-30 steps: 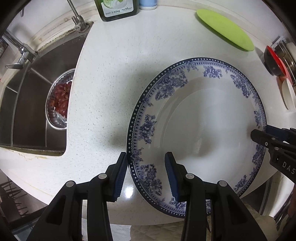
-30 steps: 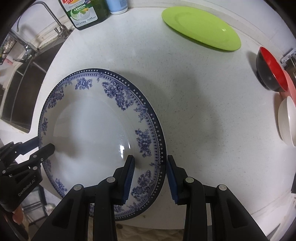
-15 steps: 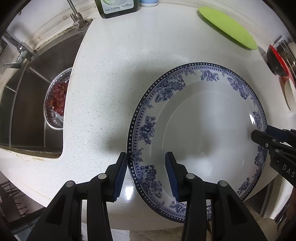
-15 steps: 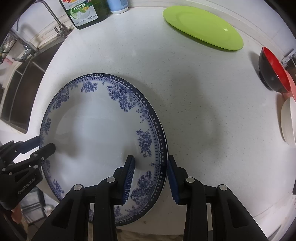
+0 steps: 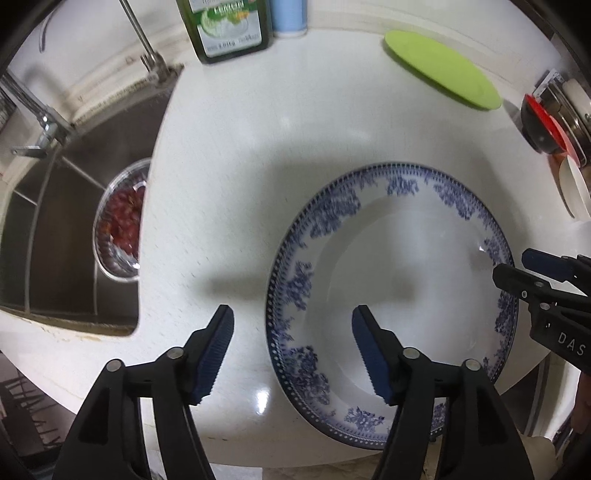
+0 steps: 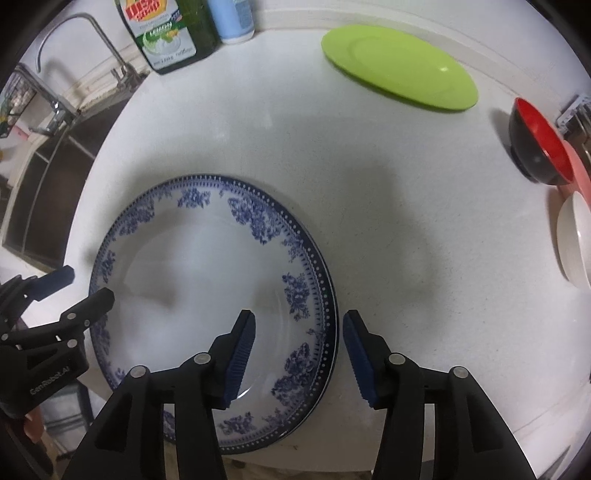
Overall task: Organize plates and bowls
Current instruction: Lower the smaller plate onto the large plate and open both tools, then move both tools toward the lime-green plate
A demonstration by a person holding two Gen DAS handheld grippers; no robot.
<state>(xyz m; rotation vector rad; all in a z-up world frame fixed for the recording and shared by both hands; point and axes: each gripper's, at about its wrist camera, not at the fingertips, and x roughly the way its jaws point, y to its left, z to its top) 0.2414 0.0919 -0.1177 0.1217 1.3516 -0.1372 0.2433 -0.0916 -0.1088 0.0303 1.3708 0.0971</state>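
On the green dish-soap bottle (image 6: 168, 35) we read "LEMON" on its label; on the body of the left hand-held gripper (image 6: 90, 286), seen from the right wrist, "GenRobot.AI"; on the right hand-held gripper (image 5: 511, 267), seen from the left wrist, the letters "DAS", cut off by the frame edge. A pale blue container (image 6: 232, 18) stands just beside the bottle; we cannot read its writing.

Half a second ago both hand-held grippers were pinched on opposite rims of the blue-and-white plate (image 6: 207, 295). We now see both released: the left hand-held gripper (image 5: 291, 349) has its ribbed blue pads (image 5: 218, 350) spread wide either side of the plate's left rim, and the right hand-held gripper (image 6: 299, 356) stands likewise spread across the right rim. The plate lies flat on the surface (image 6: 388, 229) at its near edge, overhanging it slightly.

The plate is glossy, round, with a deep well, a floral blue band and a dotted border. The surface is white with fine speckles. Farther back lies a smooth lime-green plate (image 6: 399, 66). To the right we see a bowl (image 6: 535, 147) that is red inside and black outside, and a white bowl (image 6: 574, 240) near it. On the left is a steel sink (image 5: 66, 229) holding a clear ribbed container of red fruit (image 5: 122, 218).
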